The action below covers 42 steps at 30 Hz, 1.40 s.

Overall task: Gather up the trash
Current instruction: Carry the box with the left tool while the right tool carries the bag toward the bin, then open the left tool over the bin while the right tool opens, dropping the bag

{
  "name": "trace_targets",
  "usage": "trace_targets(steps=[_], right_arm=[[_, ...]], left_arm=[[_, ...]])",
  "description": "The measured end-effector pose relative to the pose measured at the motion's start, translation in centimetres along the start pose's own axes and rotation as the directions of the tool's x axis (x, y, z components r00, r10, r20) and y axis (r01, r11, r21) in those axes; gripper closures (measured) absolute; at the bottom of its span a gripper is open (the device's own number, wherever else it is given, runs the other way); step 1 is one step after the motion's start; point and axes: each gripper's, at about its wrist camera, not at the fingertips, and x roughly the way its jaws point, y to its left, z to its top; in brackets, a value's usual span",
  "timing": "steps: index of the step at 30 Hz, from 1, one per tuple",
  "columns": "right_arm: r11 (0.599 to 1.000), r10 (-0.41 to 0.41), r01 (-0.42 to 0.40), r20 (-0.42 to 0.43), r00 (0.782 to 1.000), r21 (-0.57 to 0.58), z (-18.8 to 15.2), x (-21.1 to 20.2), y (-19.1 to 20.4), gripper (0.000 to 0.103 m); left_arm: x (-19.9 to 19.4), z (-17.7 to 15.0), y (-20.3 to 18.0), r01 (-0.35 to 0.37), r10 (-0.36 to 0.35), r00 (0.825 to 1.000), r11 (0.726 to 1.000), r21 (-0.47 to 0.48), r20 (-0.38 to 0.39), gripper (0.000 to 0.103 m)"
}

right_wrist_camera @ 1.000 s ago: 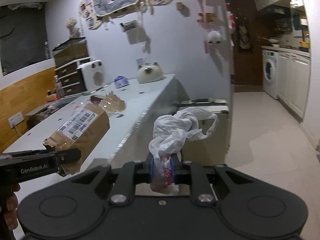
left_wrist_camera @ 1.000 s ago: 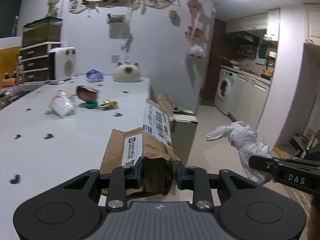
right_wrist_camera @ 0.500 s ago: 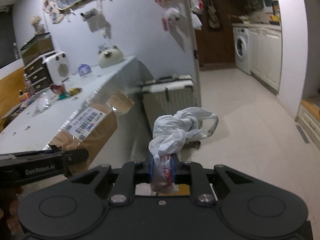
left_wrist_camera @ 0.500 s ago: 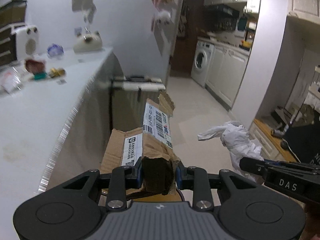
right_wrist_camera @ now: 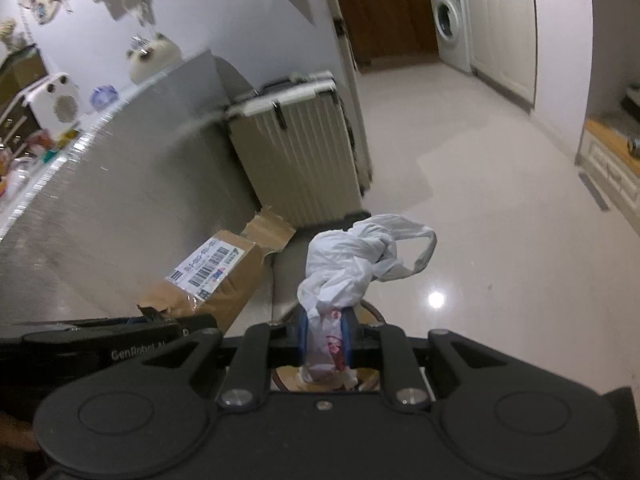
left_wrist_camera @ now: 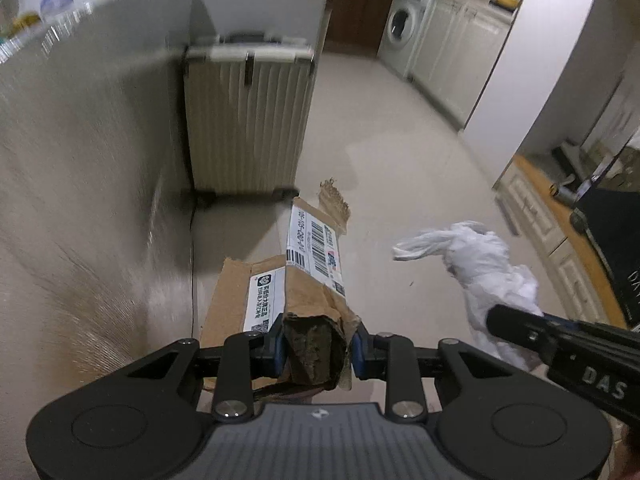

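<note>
- Floor (left_wrist_camera: 400,152): pale and glossy, spreading across both views and reflecting a lamp in the right wrist view.
- Counter (right_wrist_camera: 132,184): its grey side panel is filling the left of both views; small items are sitting on its top at far left, too blurred to name.
- Suitcase (left_wrist_camera: 248,120): ribbed, cream, standing upright on the floor against the counter's far end.
- Washer (right_wrist_camera: 450,20): standing far off, in line with white cabinets.
- Box (left_wrist_camera: 280,292): torn brown cardboard bearing barcode labels, hanging in the air near the counter's side, above the floor, one flap sticking up at its far end.
- Bag (right_wrist_camera: 352,260): crumpled white plastic with a loose handle loop, held aloft to the right of the box and apart from it.
- Left gripper (left_wrist_camera: 318,350): clamping the box's crushed near end between its blue pads.
- Right gripper (right_wrist_camera: 324,342): pinching the bag's bunched neck, jaws nearly together.
</note>
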Motion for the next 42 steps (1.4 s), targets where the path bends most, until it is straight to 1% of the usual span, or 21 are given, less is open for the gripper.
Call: trace_targets(steps=[4,8,11,14,17,18,20,22,24,26,27,28,30,31,32,34,36,37,39,41,42], right_arm=[[1.000,0.002,0.000,-0.066,0.998,0.030,-0.5,4.0,-1.4,0.086],[0.998,0.014,-0.005,-0.131,0.991,0.065,-0.9,8.4,-2.4,0.086],[0.996,0.014,0.002,-0.179,0.984,0.090,-1.3,11.8,-2.9,0.086],[0.995,0.006,0.017,-0.214,0.977,0.102,-1.4,14.6,-3.3,0.086],[0.994,-0.002,0.029,-0.241,0.970,0.109,-1.3,17.0,-3.8,0.086],[0.994,-0.003,0.031,-0.246,0.969,0.109,-1.2,17.8,-4.0,0.086],[0.994,-0.010,0.037,-0.250,0.968,0.106,-0.7,19.2,-4.0,0.086],[0.993,-0.009,0.039,-0.251,0.968,0.115,-0.4,20.4,-4.3,0.086],[0.991,0.000,0.034,-0.254,0.967,0.131,-0.2,21.8,-4.4,0.086],[0.989,0.007,0.031,-0.261,0.965,0.141,-0.2,22.9,-4.5,0.086],[0.990,0.008,0.030,-0.266,0.964,0.141,-0.3,23.5,-4.4,0.086],[0.990,0.010,0.030,-0.272,0.962,0.140,-0.3,24.0,-4.4,0.086],[0.989,0.022,0.021,-0.286,0.958,0.144,-0.6,25.1,-4.3,0.086],[0.989,0.028,0.017,-0.295,0.955,0.149,-0.6,25.8,-4.3,0.086],[0.988,0.033,0.014,-0.303,0.952,0.152,-0.8,26.3,-4.2,0.086],[0.985,0.054,0.003,-0.319,0.946,0.174,-1.1,27.3,-4.2,0.086],[0.978,0.081,-0.009,-0.336,0.938,0.209,-1.4,28.3,-4.4,0.086],[0.974,0.094,-0.015,-0.343,0.934,0.225,-1.6,28.9,-4.4,0.086],[0.972,0.102,-0.017,-0.355,0.929,0.236,-1.8,29.8,-4.3,0.086],[0.971,0.108,-0.021,-0.360,0.927,0.238,-1.9,30.6,-4.1,0.086],[0.970,0.115,-0.026,-0.360,0.926,0.243,-2.0,30.8,-4.1,0.085]], left_arm=[[4.5,0.7,1.0,-0.006,0.004,0.997,1.000,-0.026,-0.072,0.071],[9.1,1.2,1.8,0.005,-0.010,0.990,0.999,-0.037,-0.143,0.071],[12.7,1.1,2.6,0.023,-0.033,0.976,0.998,-0.051,-0.215,0.071],[16.3,0.5,3.5,0.041,-0.055,0.955,0.998,-0.055,-0.291,0.071],[19.5,-0.1,4.3,0.072,-0.085,0.929,0.996,-0.051,-0.361,0.071],[20.6,-0.2,4.6,0.078,-0.093,0.916,0.995,-0.056,-0.390,0.071],[22.4,-0.4,4.8,0.085,-0.099,0.898,0.995,-0.051,-0.429,0.071],[24.1,-0.8,4.6,0.098,-0.098,0.878,0.995,-0.026,-0.468,0.071],[25.9,-1.2,4.3,0.134,-0.124,0.847,0.991,-0.018,-0.517,0.071],[28.0,-1.7,4.1,0.169,-0.144,0.806,0.986,-0.010,-0.574,0.071],[28.9,-2.0,4.0,0.175,-0.137,0.791,0.985,0.006,-0.596,0.071],[29.6,-2.3,3.9,0.173,-0.122,0.784,0.985,0.025,-0.609,0.071],[30.7,-2.6,4.1,0.163,-0.097,0.781,0.985,0.051,-0.616,0.070],[31.2,-2.8,4.3,0.162,-0.097,0.783,0.986,0.051,-0.614,0.066],[31.5,-3.0,4.6,0.164,-0.107,0.783,0.986,0.036,-0.613,0.065],[32.3,-3.8,5.2,0.181,-0.150,0.767,0.983,-0.014,-0.624,0.064],[32.9,-4.4,5.6,0.188,-0.175,0.753,0.981,-0.048,-0.634,0.062],[33.2,-4.6,5.6,0.188,-0.177,0.751,0.981,-0.052,-0.636,0.063],[33.8,-4.9,5.8,0.189,-0.186,0.754,0.980,-0.063,-0.630,0.063],[33.9,-5.1,6.2,0.198,-0.215,0.759,0.975,-0.096,-0.615,0.057],[34.0,-5.2,6.4,0.198,-0.229,0.758,0.973,-0.118,-0.611,0.049]])
